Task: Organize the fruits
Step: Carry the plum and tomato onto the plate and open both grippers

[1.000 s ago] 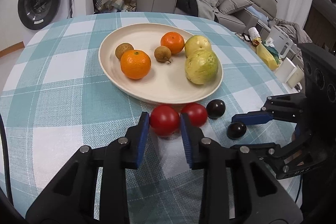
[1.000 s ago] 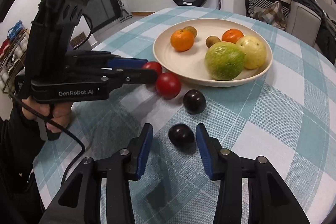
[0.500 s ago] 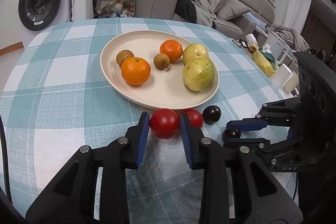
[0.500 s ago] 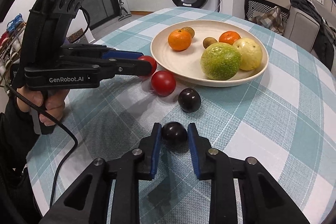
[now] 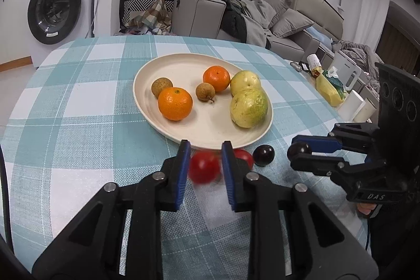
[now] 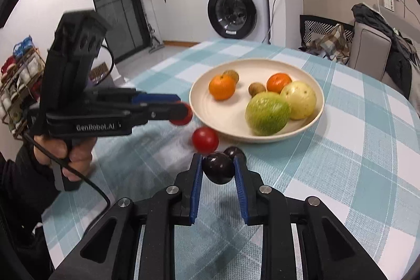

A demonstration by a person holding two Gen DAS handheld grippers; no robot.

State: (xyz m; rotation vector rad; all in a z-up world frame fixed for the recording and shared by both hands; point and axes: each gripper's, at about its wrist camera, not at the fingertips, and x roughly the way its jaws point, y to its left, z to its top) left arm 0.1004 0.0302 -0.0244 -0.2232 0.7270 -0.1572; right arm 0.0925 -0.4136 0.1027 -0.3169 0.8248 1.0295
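Observation:
My left gripper [image 5: 204, 162] is shut on a red tomato [image 5: 203, 170] and holds it above the table, just short of the cream plate [image 5: 157, 70]; it also shows in the right wrist view [image 6: 181, 110]. My right gripper [image 6: 218, 165] is shut on a dark plum [image 6: 218, 167], lifted off the cloth, also seen in the left wrist view [image 5: 299, 148]. A second tomato [image 6: 204, 139] and a second plum [image 5: 263, 154] lie on the table by the plate's near rim. The plate holds two oranges [image 5: 175, 103], two small brown fruits [image 5: 162, 85] and two green guavas [image 5: 248, 108].
The round table has a teal checked cloth [image 5: 78, 101]. A yellow bag [image 5: 326, 88] and white boxes [image 5: 354, 106] stand beyond the table's right edge. A washing machine [image 5: 57, 12], chair and sofa stand behind the table.
Both grippers have lifted with their fruit: the left raised the red tomato toward the plate, the right raised the dark plum off the cloth.

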